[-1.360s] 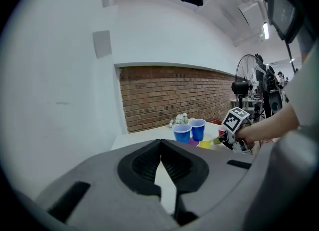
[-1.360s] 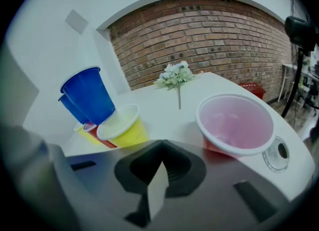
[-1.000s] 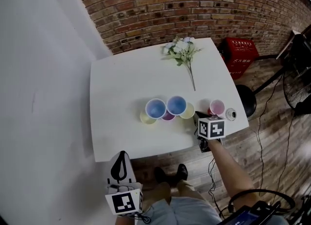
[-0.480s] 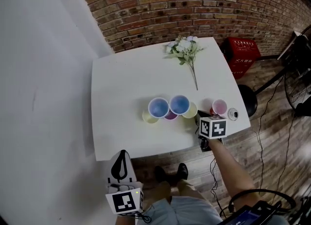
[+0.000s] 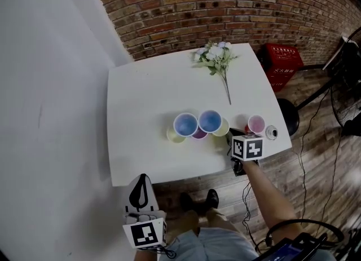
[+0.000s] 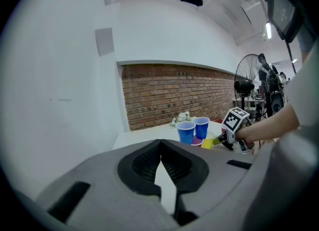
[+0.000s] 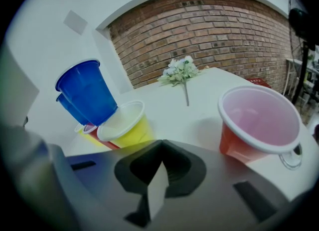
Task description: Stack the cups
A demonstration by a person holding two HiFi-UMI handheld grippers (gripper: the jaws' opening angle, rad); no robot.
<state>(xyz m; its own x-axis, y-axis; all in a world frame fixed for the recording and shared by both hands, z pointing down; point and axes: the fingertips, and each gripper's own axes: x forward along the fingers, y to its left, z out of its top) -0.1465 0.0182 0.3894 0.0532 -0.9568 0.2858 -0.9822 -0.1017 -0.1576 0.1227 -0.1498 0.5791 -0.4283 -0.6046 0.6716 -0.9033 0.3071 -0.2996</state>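
On the white table (image 5: 141, 96) is a cluster of cups. Two blue cups (image 5: 185, 124) (image 5: 210, 120) open upward, with a yellow cup (image 5: 174, 136), a purple-red cup (image 5: 198, 135) and a second yellow cup (image 5: 223, 128) tucked beneath them. A pink-red cup (image 5: 256, 123) stands alone to the right. My right gripper (image 5: 232, 136) is shut and empty at the table's near edge, between the yellow cup (image 7: 124, 125) and the pink-red cup (image 7: 256, 125). My left gripper (image 5: 142, 180) is shut and empty, off the table near the person's body, and points toward the blue cups (image 6: 186, 131).
A bunch of flowers (image 5: 217, 58) lies at the table's far side. A small round ring-like object (image 5: 271, 132) sits near the right edge beside the pink-red cup. A brick wall, a red crate (image 5: 282, 62) and a black stool (image 5: 289, 116) stand beyond the table.
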